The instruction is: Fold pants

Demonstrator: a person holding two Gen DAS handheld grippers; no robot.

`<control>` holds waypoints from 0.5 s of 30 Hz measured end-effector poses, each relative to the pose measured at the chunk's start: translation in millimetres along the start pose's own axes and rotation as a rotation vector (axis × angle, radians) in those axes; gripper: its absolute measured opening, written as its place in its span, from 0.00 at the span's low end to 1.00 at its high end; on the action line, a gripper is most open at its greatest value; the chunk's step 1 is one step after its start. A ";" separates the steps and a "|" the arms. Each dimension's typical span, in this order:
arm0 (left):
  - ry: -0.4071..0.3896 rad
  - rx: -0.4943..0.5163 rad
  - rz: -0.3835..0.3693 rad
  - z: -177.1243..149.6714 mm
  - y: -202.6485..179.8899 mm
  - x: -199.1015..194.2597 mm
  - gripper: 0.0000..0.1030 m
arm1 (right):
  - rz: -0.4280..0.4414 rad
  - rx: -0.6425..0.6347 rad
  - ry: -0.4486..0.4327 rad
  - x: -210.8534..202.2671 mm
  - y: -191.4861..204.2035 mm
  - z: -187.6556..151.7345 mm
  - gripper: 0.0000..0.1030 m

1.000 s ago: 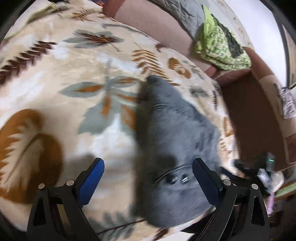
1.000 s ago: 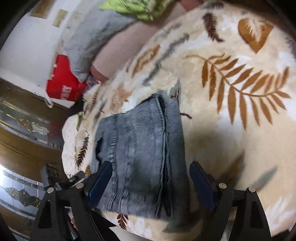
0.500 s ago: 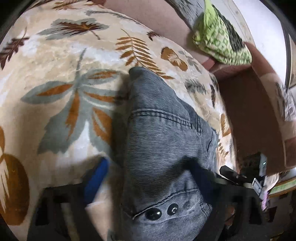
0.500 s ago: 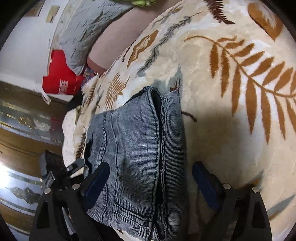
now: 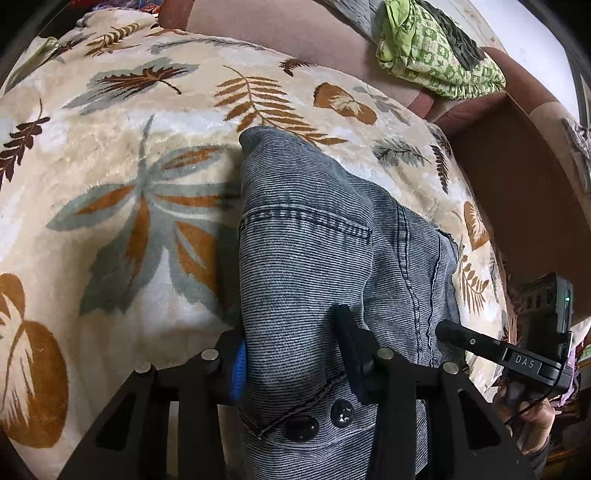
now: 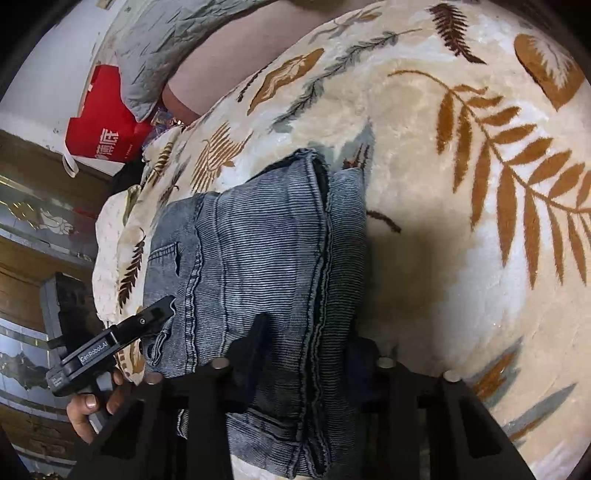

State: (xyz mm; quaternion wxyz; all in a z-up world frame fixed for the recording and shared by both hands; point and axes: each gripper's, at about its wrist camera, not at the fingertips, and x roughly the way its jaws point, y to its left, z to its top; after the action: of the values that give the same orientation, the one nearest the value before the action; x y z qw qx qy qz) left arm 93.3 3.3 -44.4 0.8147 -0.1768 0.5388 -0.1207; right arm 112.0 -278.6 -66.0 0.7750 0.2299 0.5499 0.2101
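Note:
Grey-blue corduroy pants [image 5: 314, 236] lie folded in a compact stack on a cream blanket with leaf prints [image 5: 110, 155]. My left gripper [image 5: 291, 354] is shut on the waist end of the pants, by two dark buttons [image 5: 321, 421]. My right gripper [image 6: 306, 354] is shut on the other side of the stack [image 6: 266, 251], over the hemmed edges. Each gripper shows in the other's view: the right one [image 5: 495, 350] and the left one [image 6: 122, 332] touch the pants' edge.
A brown sofa back [image 5: 295, 33] runs behind the blanket, with a green patterned cloth [image 5: 436, 48] on it. A grey cushion [image 6: 159, 48] and a red bag [image 6: 103, 122] lie at the far left of the right wrist view. A wooden cabinet [image 6: 22, 229] stands beyond the blanket's edge.
Both grippers moved in onto the pants and went from wide open to shut on the fabric. The pants now fill more of both views.

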 end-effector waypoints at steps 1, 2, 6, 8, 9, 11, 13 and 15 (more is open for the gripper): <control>-0.002 0.006 0.003 -0.5 -0.3 -0.8 0.39 | -0.016 -0.012 -0.006 -1.8 3.1 -1.2 0.33; -0.004 0.012 0.008 -1.1 -1.2 -1.8 0.37 | -0.026 -0.021 -0.010 -3.1 6.0 -1.8 0.31; -0.024 0.049 0.044 -1.7 -9.5 -7.7 0.28 | -0.061 -0.050 -0.028 -9.5 14.7 -3.2 0.27; -0.033 0.059 0.057 -2.1 -12.7 -9.3 0.25 | -0.067 -0.061 -0.038 -13.3 17.2 -3.9 0.24; -0.040 0.066 0.064 -2.7 -14.4 -10.9 0.22 | -0.068 -0.064 -0.048 -15.9 18.1 -4.5 0.21; -0.053 0.074 0.069 -3.6 -16.3 -15.1 0.20 | -0.063 -0.075 -0.067 -21.4 21.8 -5.7 0.18; -0.074 0.083 0.066 -4.1 -18.7 -22.3 0.19 | -0.062 -0.094 -0.082 -26.4 28.2 -7.2 0.17; -0.098 0.098 0.070 -4.7 -22.0 -30.5 0.18 | -0.060 -0.120 -0.096 -31.7 37.7 -8.2 0.16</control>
State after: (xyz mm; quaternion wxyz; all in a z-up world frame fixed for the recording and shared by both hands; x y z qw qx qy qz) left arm 77.0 -5.6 -11.4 0.8514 -0.1236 0.4978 -0.1095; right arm 91.7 -265.5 -22.3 0.8189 0.1762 0.5052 0.2079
